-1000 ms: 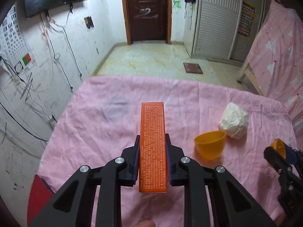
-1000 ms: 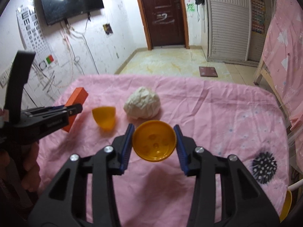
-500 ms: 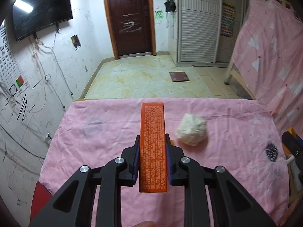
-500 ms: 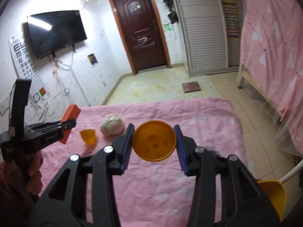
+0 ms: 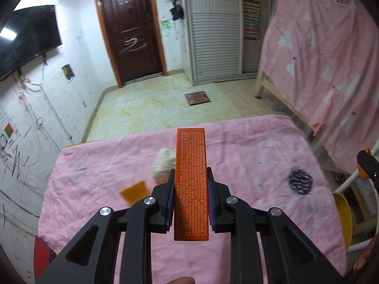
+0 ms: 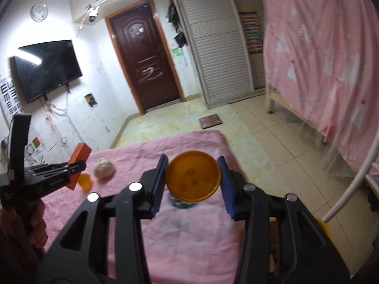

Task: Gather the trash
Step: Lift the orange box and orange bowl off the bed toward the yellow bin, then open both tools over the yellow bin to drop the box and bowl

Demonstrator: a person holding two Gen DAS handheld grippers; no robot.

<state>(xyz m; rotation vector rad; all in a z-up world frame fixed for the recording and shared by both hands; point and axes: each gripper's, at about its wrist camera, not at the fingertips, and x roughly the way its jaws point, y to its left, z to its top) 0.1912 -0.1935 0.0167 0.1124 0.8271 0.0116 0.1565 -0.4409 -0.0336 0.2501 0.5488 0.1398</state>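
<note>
Above the pink tablecloth point(image 5: 248, 165), the left gripper point(image 5: 191, 196) is clenched on a long orange box point(image 5: 191, 184) covered in fine print, its pads pressed to the box's two long sides. Beside it, out over the cloth's right edge, the right gripper point(image 6: 192, 179) grasps a round orange cup point(image 6: 193, 176), whose base faces the camera. Lying on the cloth are a crumpled white paper wad point(image 6: 104, 168) and what seems to be a second small orange cup point(image 6: 85, 181), blurred, just beside the wad.
</note>
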